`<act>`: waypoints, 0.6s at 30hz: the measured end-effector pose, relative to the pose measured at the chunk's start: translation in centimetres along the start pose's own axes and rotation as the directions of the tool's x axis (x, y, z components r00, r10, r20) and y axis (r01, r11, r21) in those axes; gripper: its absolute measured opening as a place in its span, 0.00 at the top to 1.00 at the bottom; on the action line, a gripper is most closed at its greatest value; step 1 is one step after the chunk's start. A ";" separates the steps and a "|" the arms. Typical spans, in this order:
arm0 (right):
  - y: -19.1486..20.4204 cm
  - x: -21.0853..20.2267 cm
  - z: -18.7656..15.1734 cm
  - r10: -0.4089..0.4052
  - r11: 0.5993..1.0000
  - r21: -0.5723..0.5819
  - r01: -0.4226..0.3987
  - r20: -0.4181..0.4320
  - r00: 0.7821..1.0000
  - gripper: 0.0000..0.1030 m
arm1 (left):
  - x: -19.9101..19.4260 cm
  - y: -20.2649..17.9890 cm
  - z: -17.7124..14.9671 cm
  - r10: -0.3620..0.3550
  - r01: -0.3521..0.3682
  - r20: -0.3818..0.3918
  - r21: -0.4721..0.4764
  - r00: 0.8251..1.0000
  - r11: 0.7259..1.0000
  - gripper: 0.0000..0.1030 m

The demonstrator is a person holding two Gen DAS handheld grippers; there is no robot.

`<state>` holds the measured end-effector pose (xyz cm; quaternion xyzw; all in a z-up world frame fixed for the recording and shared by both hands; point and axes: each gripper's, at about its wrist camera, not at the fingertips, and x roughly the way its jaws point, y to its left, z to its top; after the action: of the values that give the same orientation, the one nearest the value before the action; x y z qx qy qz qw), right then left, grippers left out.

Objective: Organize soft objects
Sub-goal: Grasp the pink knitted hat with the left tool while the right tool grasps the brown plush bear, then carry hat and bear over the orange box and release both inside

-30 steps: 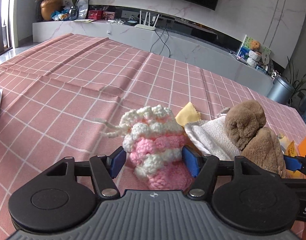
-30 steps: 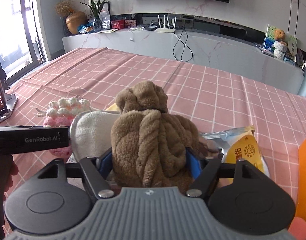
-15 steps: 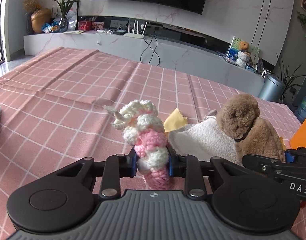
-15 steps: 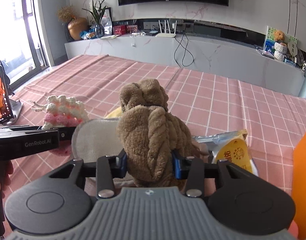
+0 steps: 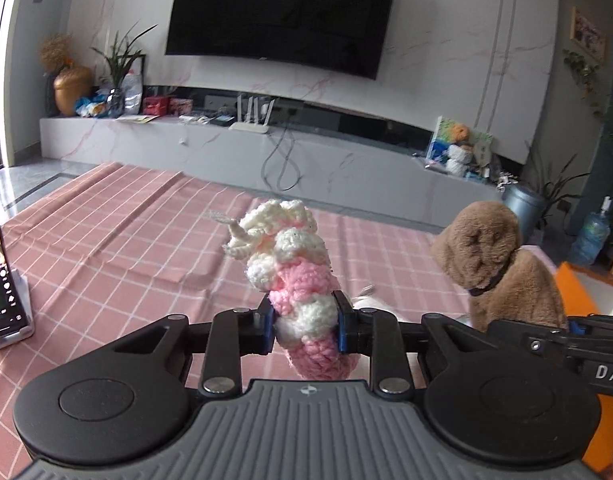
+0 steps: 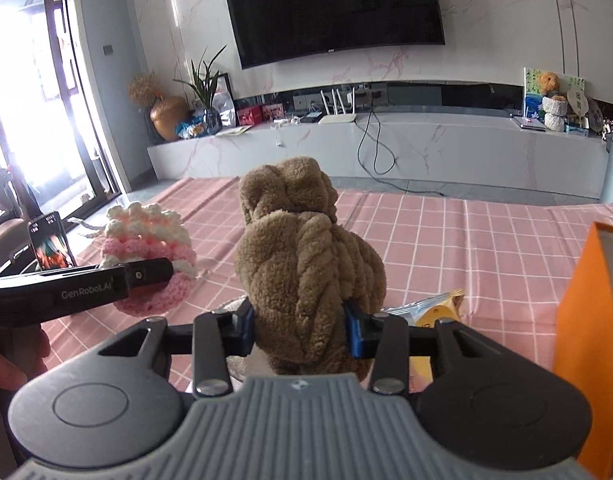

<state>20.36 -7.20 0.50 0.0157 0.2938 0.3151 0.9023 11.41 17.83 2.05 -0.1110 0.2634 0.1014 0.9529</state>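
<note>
A pink cloth [image 6: 446,240] with a white grid covers the table, creased in long folds toward the far left. On it stand a phone [image 5: 2,280] propped on a stand at the left edge, a yellow snack bag [image 6: 438,312] and an orange box [image 6: 586,340] at the right.

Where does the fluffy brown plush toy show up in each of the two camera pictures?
Left wrist view: the brown plush toy is at the right edge, beside the pink and white crocheted toy.
Right wrist view: the brown plush toy fills the centre, clamped in the right claw.
Shared landmark: the black wall television.
</note>
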 end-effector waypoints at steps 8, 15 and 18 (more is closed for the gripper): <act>-1.1 -7.2 -0.3 -0.049 0.999 0.014 0.048 0.096 0.994 0.60 | -3.7 -4.3 0.9 -0.130 0.129 0.044 0.036 0.990 0.991 0.70; -3.5 -12.9 -1.3 -0.123 0.992 0.042 0.118 0.133 0.984 0.60 | -5.6 -8.5 0.2 -0.275 0.272 0.031 0.084 0.961 0.959 0.70; -5.3 -15.4 -1.6 -0.160 0.987 0.050 0.155 0.137 0.977 0.60 | -5.7 -10.4 0.1 -0.346 0.343 0.012 0.098 0.938 0.934 0.70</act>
<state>12.78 -20.54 6.07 0.0323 0.2357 0.2349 0.9425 9.31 7.13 6.74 -0.1086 0.2306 -0.0782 0.9638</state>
